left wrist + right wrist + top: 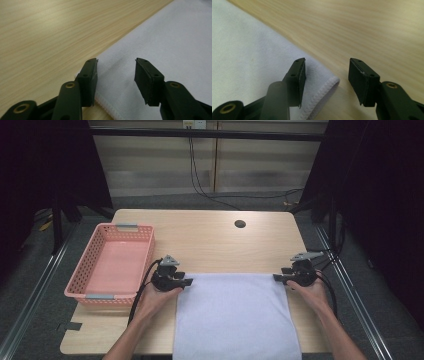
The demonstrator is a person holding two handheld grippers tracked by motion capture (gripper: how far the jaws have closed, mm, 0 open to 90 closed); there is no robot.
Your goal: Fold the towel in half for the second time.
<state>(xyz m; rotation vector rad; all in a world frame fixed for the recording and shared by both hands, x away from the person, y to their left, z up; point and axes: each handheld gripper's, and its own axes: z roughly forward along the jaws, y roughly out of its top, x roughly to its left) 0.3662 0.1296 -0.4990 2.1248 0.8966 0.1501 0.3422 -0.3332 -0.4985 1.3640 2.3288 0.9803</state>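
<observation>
Both grippers, left gripper [187, 282] and right gripper [276, 277], sit released at the far corners of the white towel [235, 315] spread flat on the counter [210, 245]; next, each likely needs to clench its corner.

White towel [235, 315], pink basket [112, 265], pale wood table [215, 240]

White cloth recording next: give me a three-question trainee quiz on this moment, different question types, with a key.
1. True or false: the white cloth lies inside the pink basket.
2. Where is the left gripper? A) at the cloth's far left corner B) over the basket C) at the table hole
3. Fill in: the right gripper has its jaws ____, straddling the cloth's far right corner.

Key: 1 false, it lies flat on the table; 2 A; 3 open.
</observation>
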